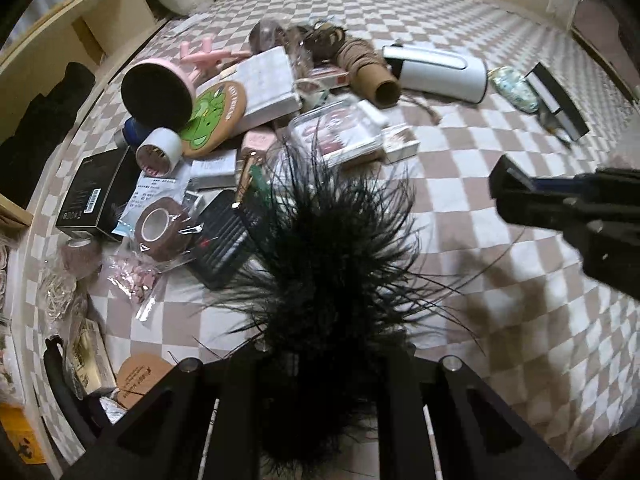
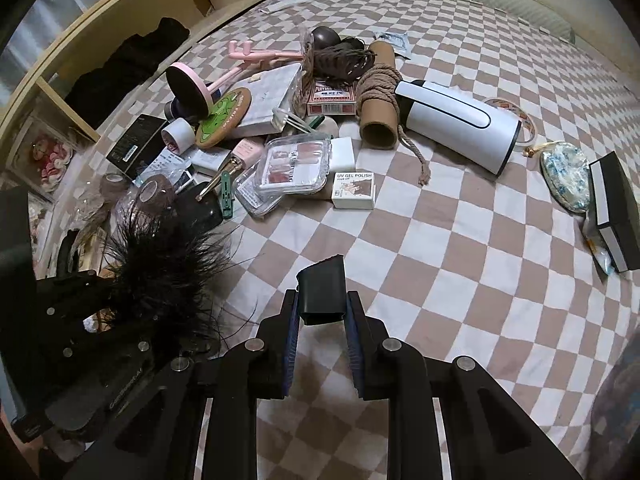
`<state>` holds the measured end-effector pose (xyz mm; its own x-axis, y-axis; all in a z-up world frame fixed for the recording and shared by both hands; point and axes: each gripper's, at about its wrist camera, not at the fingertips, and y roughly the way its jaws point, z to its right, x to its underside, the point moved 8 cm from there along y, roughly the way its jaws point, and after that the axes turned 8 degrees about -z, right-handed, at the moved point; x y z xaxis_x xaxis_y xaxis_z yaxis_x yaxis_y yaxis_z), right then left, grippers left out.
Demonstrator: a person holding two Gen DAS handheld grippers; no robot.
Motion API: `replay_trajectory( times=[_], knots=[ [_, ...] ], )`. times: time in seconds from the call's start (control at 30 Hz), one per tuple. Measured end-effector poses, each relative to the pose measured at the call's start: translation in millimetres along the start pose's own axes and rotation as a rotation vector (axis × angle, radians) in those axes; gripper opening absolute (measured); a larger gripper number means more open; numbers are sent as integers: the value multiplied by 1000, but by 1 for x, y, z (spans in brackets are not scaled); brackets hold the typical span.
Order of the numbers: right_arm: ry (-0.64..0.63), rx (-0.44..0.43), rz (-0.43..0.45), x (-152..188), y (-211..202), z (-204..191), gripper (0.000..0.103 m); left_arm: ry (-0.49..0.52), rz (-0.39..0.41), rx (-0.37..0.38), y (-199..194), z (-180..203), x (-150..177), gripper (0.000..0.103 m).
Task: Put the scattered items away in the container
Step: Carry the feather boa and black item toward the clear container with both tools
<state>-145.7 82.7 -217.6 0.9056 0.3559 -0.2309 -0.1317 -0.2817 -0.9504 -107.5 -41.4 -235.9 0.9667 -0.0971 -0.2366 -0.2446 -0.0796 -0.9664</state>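
My left gripper (image 1: 320, 360) is shut on a black feather tuft (image 1: 332, 248) and holds it above the checked bedspread; the feathers hide the fingertips. The tuft also shows at the left of the right wrist view (image 2: 164, 256). My right gripper (image 2: 322, 304) is shut on a small black box (image 2: 322, 292) and holds it above the bedspread; it also shows at the right of the left wrist view (image 1: 516, 196). A heap of scattered items lies ahead: a white cylinder device (image 2: 456, 128), a rope-wrapped cardboard tube (image 2: 378, 112), a UV gel polish box (image 2: 354, 190), a clear nail case (image 2: 294, 166). No container is clearly visible.
A black and white box (image 2: 614, 208) and a blue patterned pouch (image 2: 566, 176) lie at the right. Wooden shelves (image 2: 120, 20) run along the left edge of the bed. Tape rolls (image 1: 158, 150), a black carton (image 1: 94, 196) and a pink mirror stand (image 1: 158, 92) lie at the left.
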Motion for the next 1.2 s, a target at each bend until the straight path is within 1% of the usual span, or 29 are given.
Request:
replay_trajectory(
  times=[0.13, 0.23, 0.57, 0.83, 1.0, 1.2],
  knots=[
    [-11, 13, -3, 8, -1, -1, 23, 0, 33, 12, -14, 20, -4, 14],
    [-14, 23, 3, 13, -6, 0, 23, -6, 62, 29, -24, 28, -9, 13],
    [18, 36, 68, 17, -41, 14, 23, -25, 148, 89, -56, 36, -22, 13],
    [43, 59, 93, 20, -56, 23, 23, -19, 189, 111, -72, 45, -28, 13],
    [55, 104, 122, 23, -68, 29, 23, -19, 220, 123, -85, 47, -36, 13],
    [67, 161, 186, 23, -94, 38, 23, -8, 276, 148, -105, 51, -45, 13]
  ],
)
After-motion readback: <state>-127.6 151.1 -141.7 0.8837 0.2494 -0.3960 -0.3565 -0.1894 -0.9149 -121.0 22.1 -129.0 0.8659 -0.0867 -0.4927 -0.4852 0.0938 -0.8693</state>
